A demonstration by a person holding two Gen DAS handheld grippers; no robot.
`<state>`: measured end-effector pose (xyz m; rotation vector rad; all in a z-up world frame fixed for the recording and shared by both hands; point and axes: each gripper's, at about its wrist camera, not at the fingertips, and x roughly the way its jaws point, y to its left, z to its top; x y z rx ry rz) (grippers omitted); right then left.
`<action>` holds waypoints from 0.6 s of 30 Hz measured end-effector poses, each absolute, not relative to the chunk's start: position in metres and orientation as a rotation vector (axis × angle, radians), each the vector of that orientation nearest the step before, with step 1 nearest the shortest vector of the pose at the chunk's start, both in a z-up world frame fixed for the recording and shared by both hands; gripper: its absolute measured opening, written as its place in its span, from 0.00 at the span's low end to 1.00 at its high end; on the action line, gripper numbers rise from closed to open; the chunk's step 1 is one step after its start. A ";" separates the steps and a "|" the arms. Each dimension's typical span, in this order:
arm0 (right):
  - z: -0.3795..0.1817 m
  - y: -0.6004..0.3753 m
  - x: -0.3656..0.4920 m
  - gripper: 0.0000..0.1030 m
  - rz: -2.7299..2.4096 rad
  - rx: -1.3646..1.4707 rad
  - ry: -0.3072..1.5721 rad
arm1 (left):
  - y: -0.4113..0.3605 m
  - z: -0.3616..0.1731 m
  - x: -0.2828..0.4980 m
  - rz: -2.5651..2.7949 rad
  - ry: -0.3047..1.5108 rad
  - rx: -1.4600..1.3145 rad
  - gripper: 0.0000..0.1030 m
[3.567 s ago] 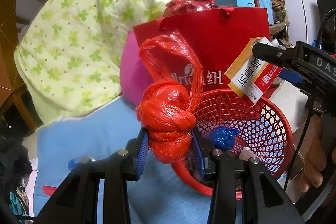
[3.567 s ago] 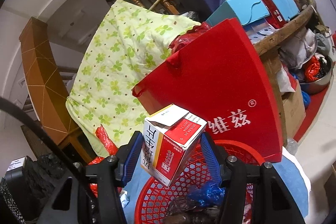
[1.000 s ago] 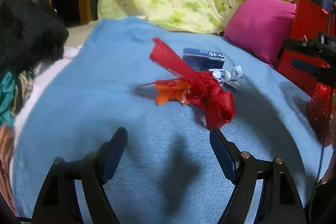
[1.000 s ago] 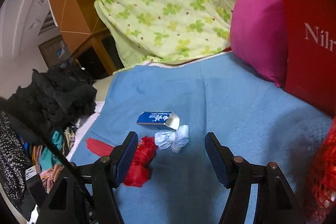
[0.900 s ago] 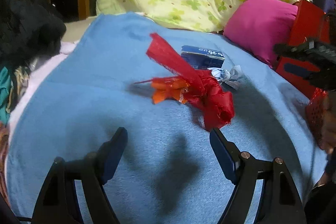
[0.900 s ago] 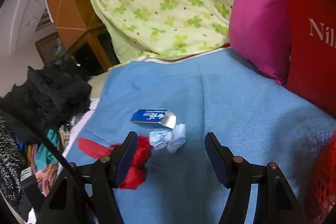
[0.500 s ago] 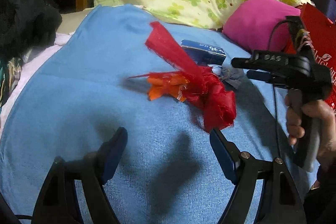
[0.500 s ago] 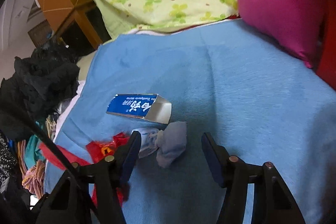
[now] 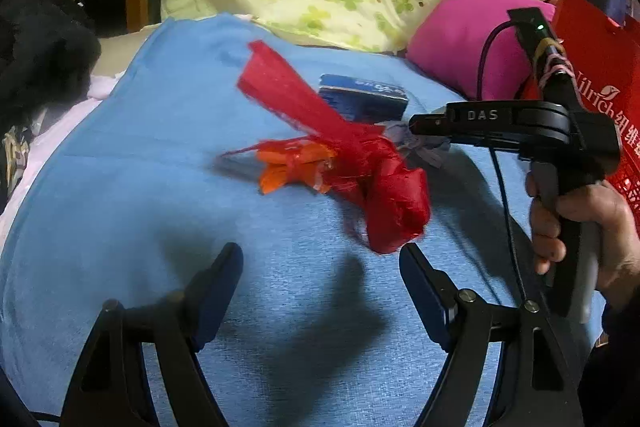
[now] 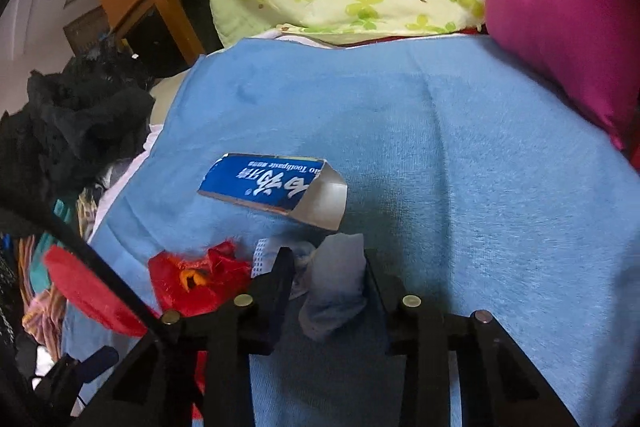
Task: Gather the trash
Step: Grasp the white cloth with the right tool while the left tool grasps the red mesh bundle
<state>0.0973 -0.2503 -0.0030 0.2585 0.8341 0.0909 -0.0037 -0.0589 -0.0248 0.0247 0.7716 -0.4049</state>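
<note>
As it lowered: right gripper (image 10: pixel 326 277) jaws have just closed on the crumpled tissue (image 10: pixel 334 285).
Left gripper (image 9: pixel 320 283): wide, empty, near the red bag (image 9: pixel 360 167).
Meaning: tissue likely ready for binning.

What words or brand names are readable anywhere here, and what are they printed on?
"DAS": on the black right tool.
"Toothpaste": on the flat blue cardboard box; its large white Chinese characters appear upside down, unread.
"…ilrich" plus Chinese characters: on the red paper bag, partly cut off.
</note>
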 end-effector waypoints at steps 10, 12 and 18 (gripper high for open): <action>0.038 -0.278 0.045 0.35 0.039 0.225 0.748 | -0.092 -0.026 0.009 -0.459 0.777 0.052 0.78; 0.044 -0.283 0.038 0.35 0.039 0.230 0.731 | -0.101 -0.023 0.016 -0.466 0.776 0.046 0.78; 0.047 -0.293 0.030 0.35 0.025 0.226 0.720 | -0.116 -0.014 0.033 -0.457 0.754 0.086 0.78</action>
